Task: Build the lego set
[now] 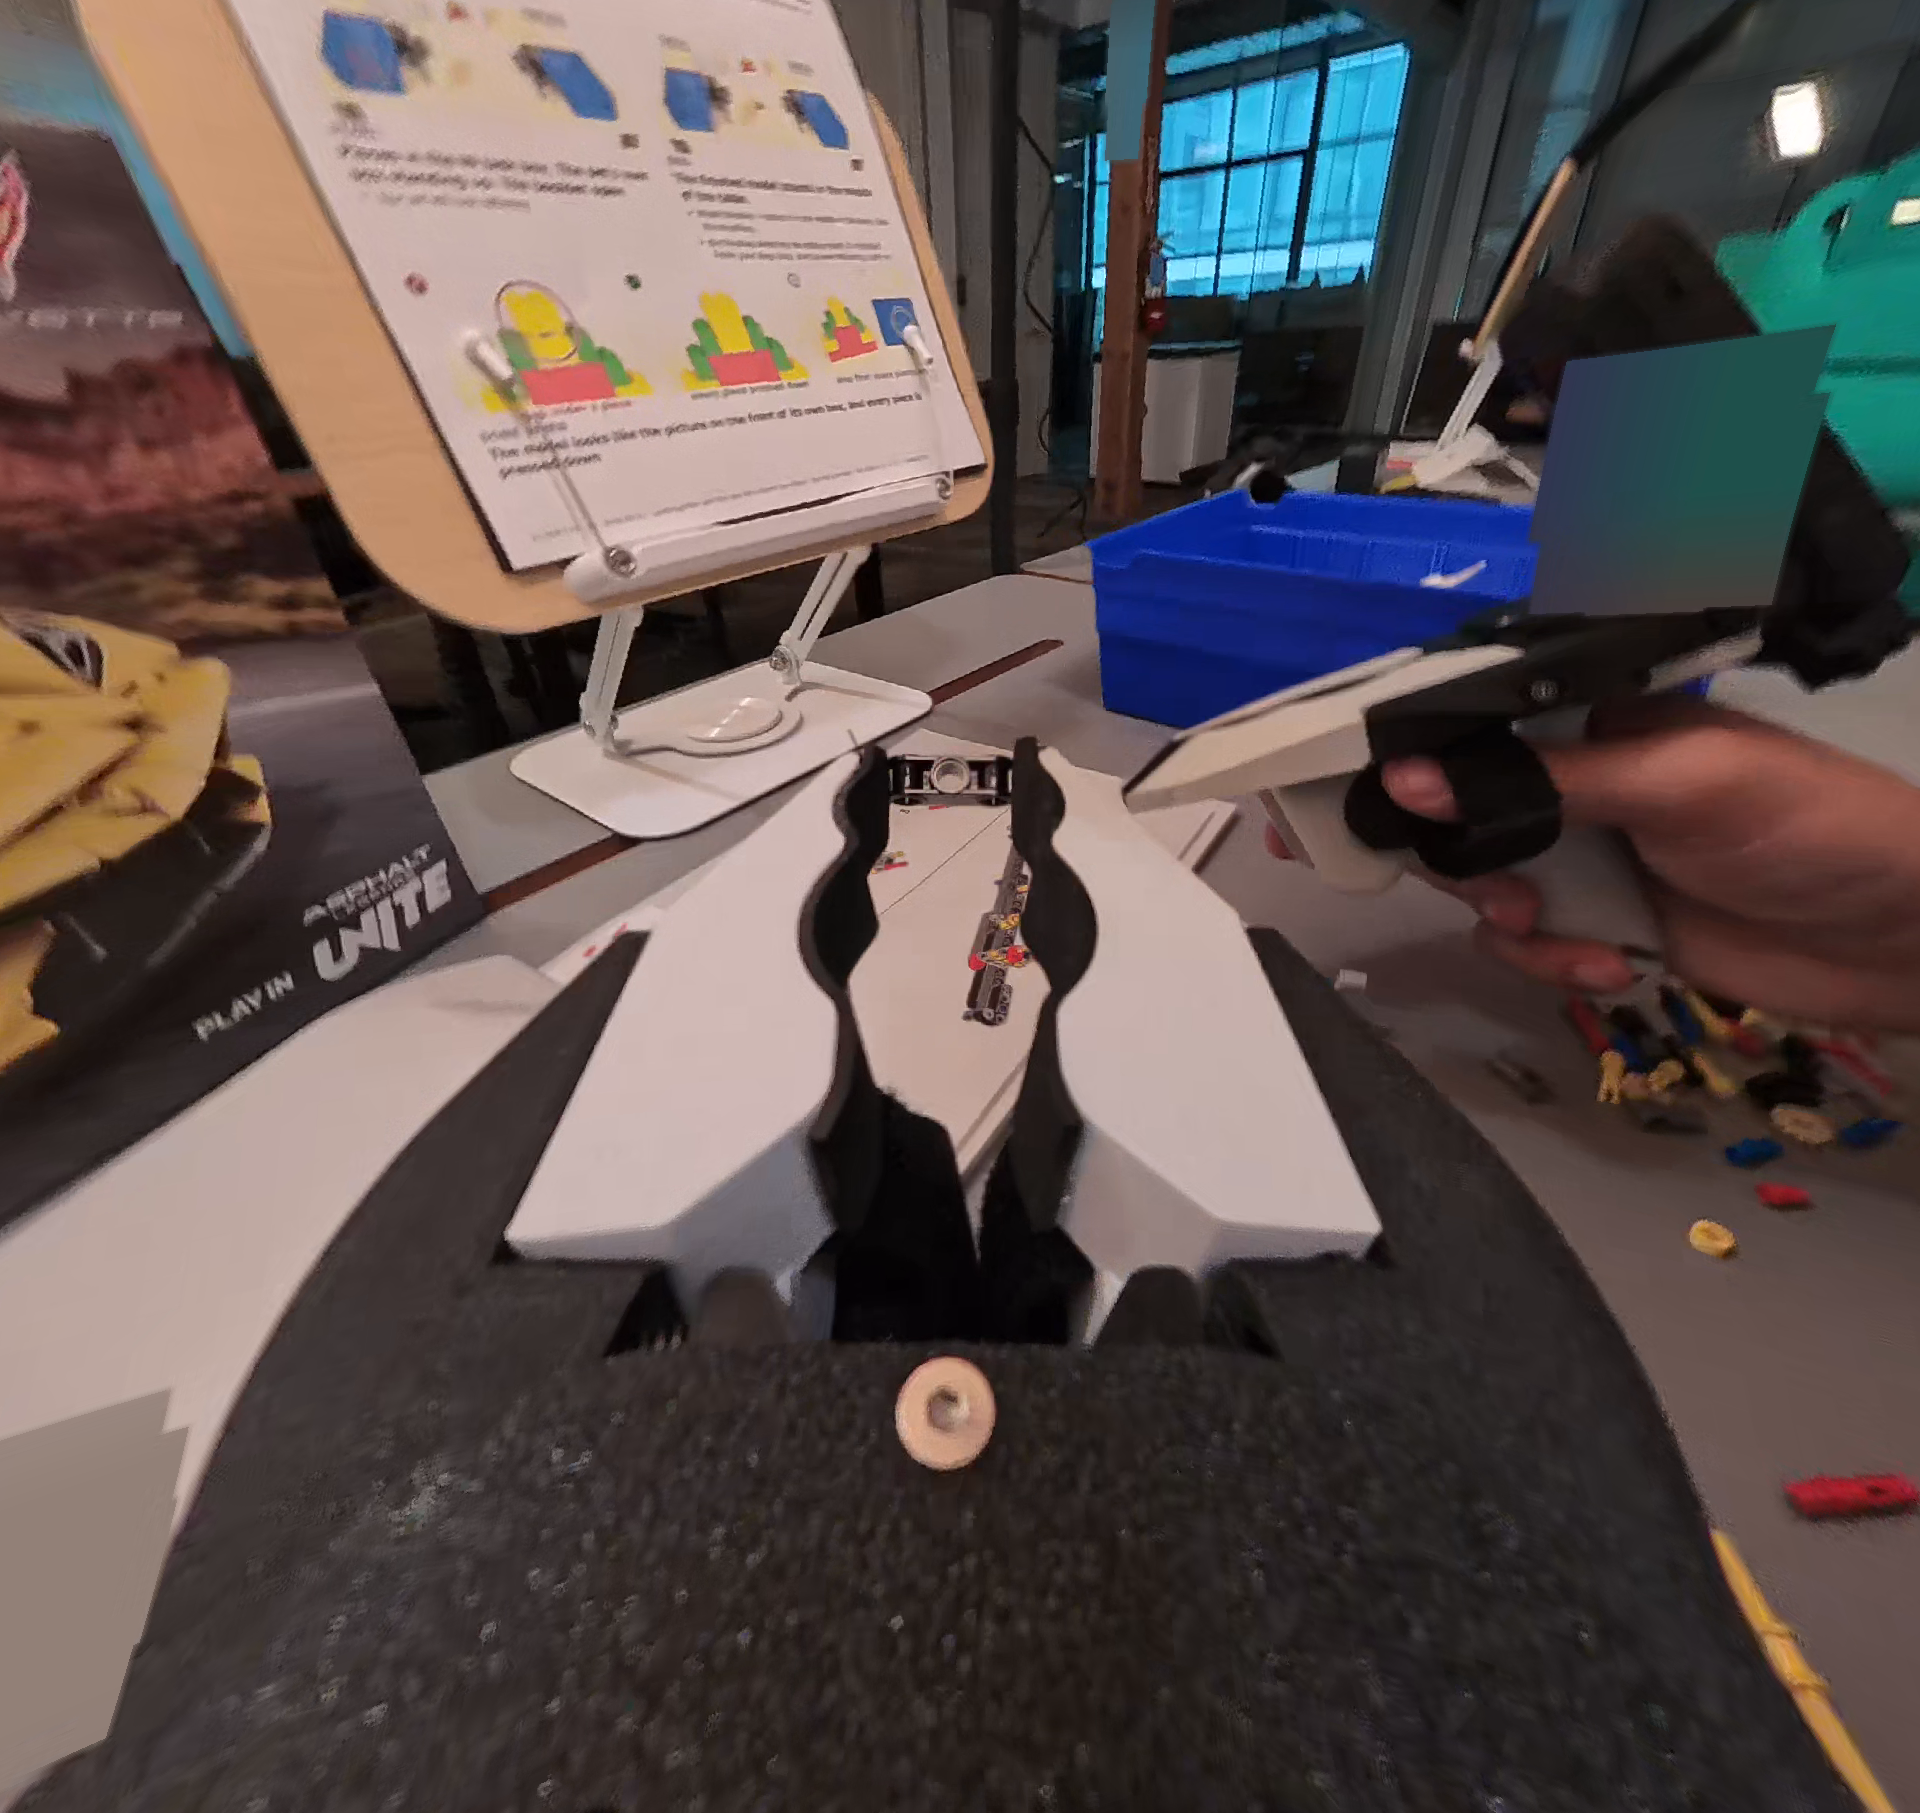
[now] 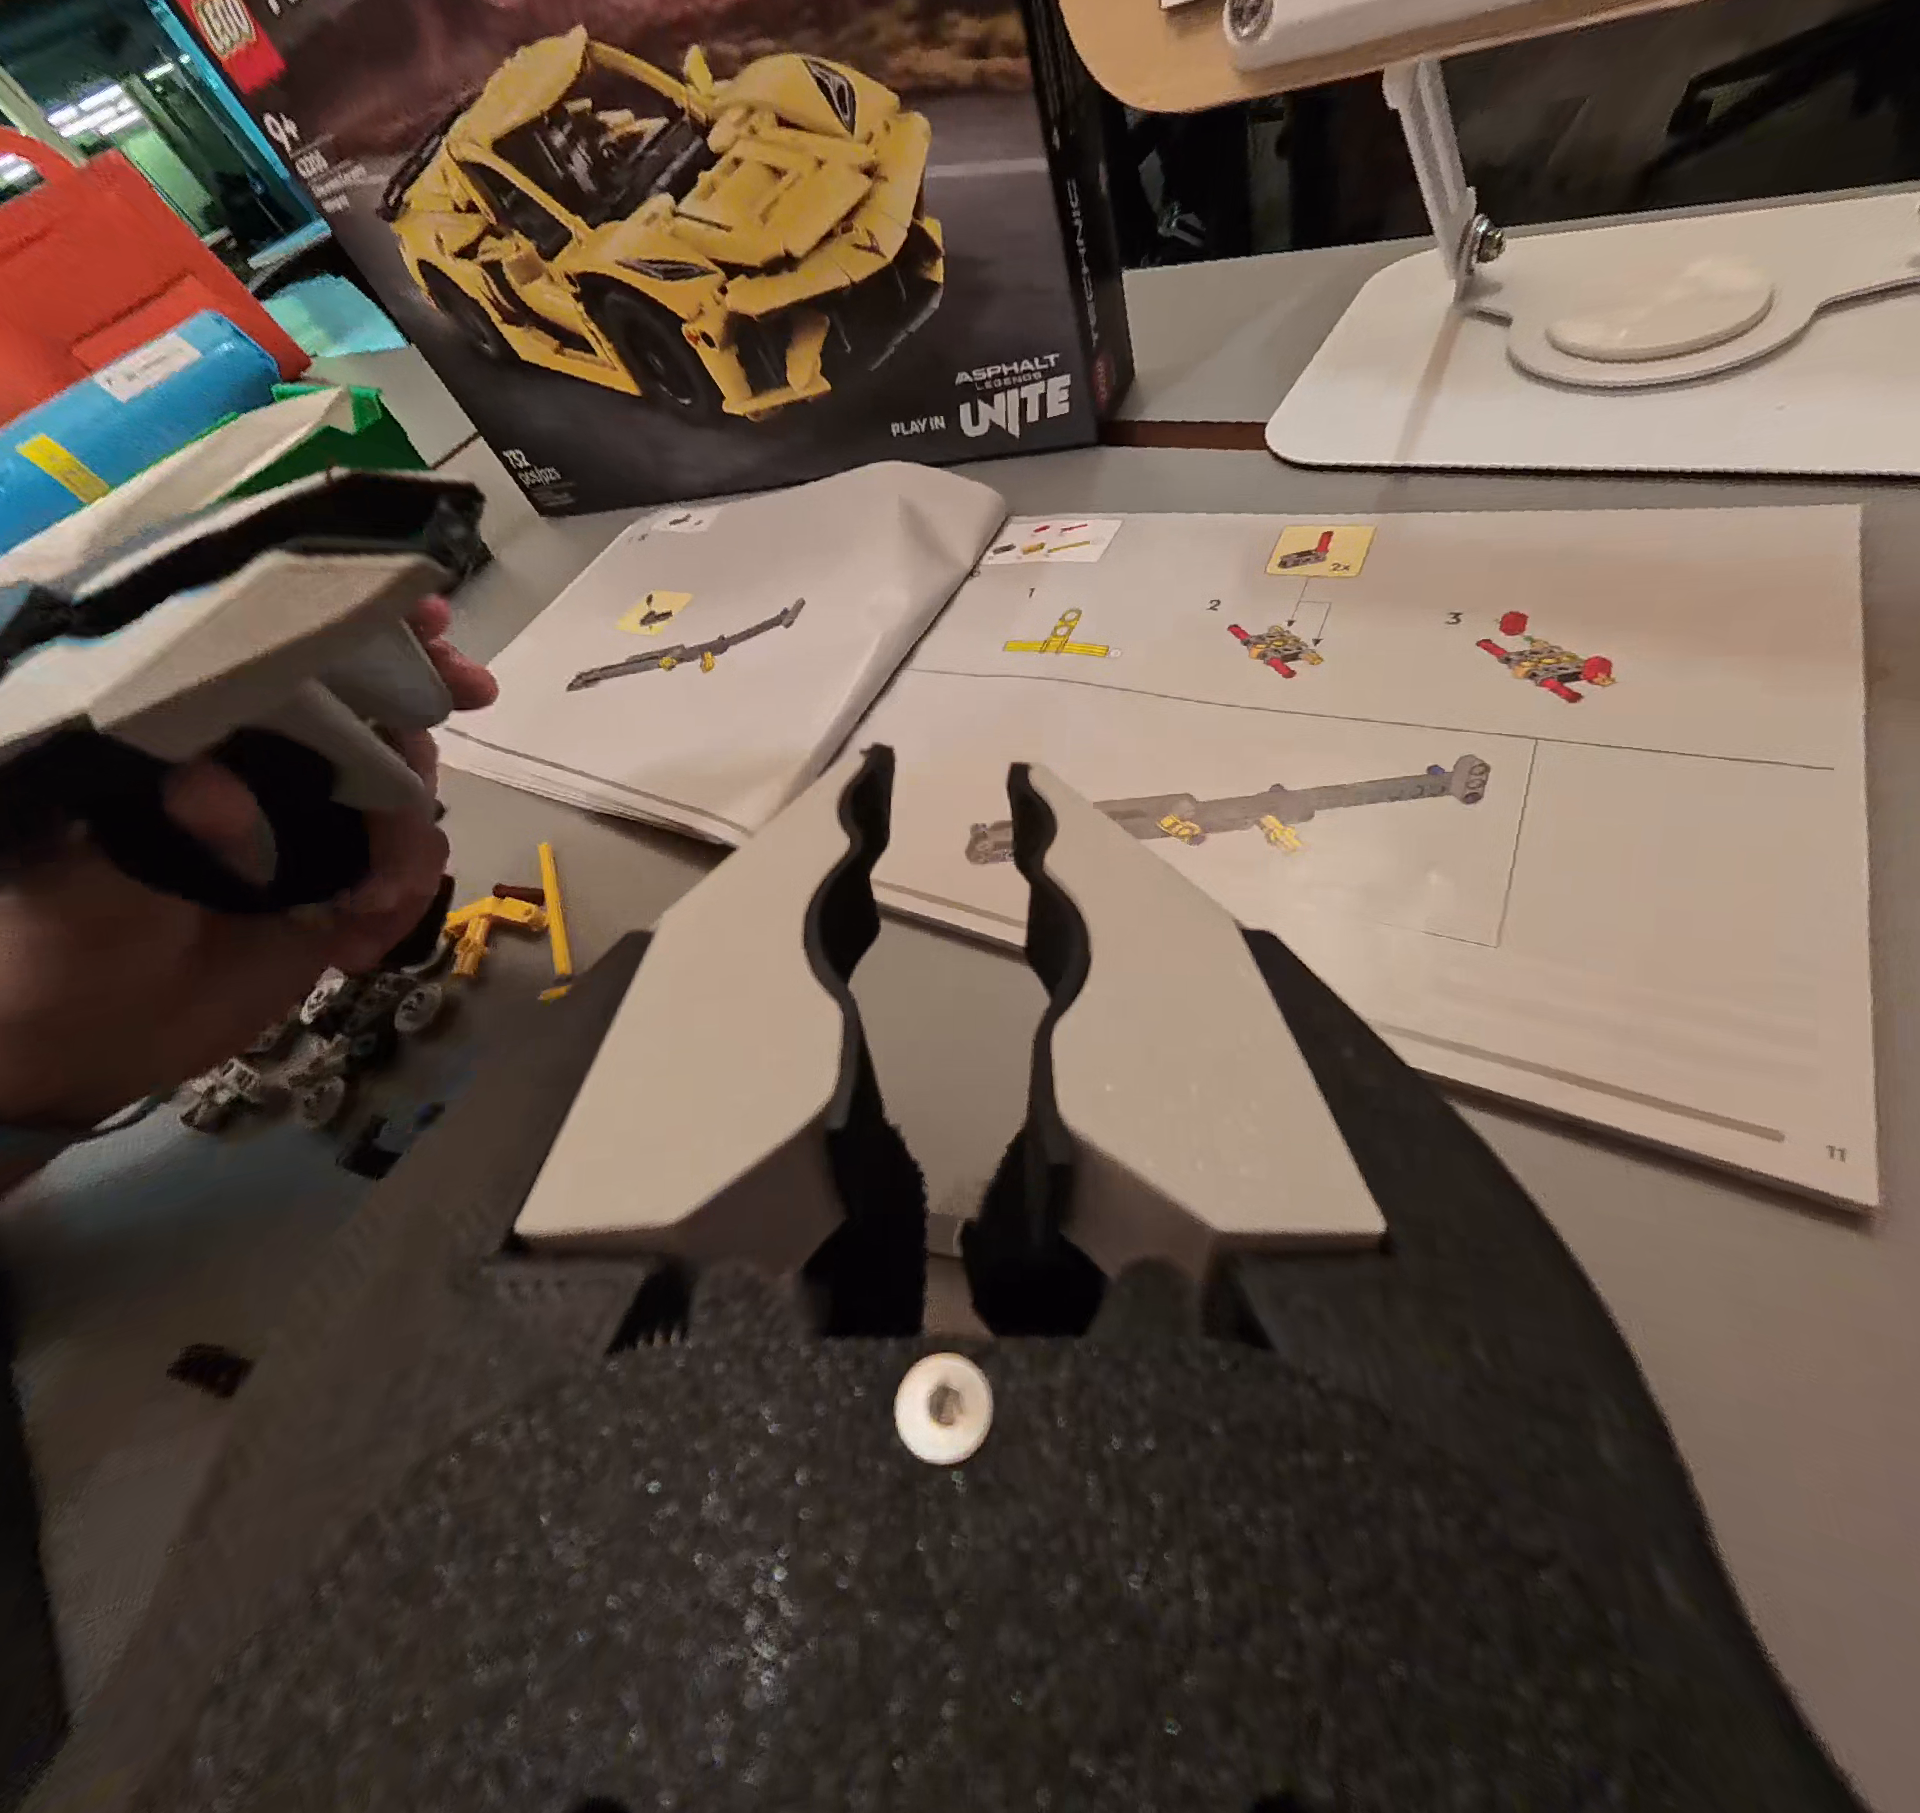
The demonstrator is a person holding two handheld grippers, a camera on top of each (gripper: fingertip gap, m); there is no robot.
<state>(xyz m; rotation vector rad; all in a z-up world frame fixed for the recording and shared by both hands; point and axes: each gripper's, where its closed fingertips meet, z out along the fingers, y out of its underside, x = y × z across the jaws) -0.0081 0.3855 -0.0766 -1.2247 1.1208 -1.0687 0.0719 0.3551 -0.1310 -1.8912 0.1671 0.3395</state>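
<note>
Left wrist view: left tool (image 1: pixel 948 761) pinches a small black lego piece (image 1: pixel 948 776) at its tips over the booklet (image 1: pixel 925 942), and right wrist view has the right tool (image 2: pixel 951 776) released, empty, above the same booklet on the counter (image 2: pixel 1662 1348).

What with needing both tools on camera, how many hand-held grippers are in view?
2. The left hand-held gripper pinches a dark piece near the booklet; the right hand-held gripper hangs open at the booklet's near edge. None seems hidden.
</note>
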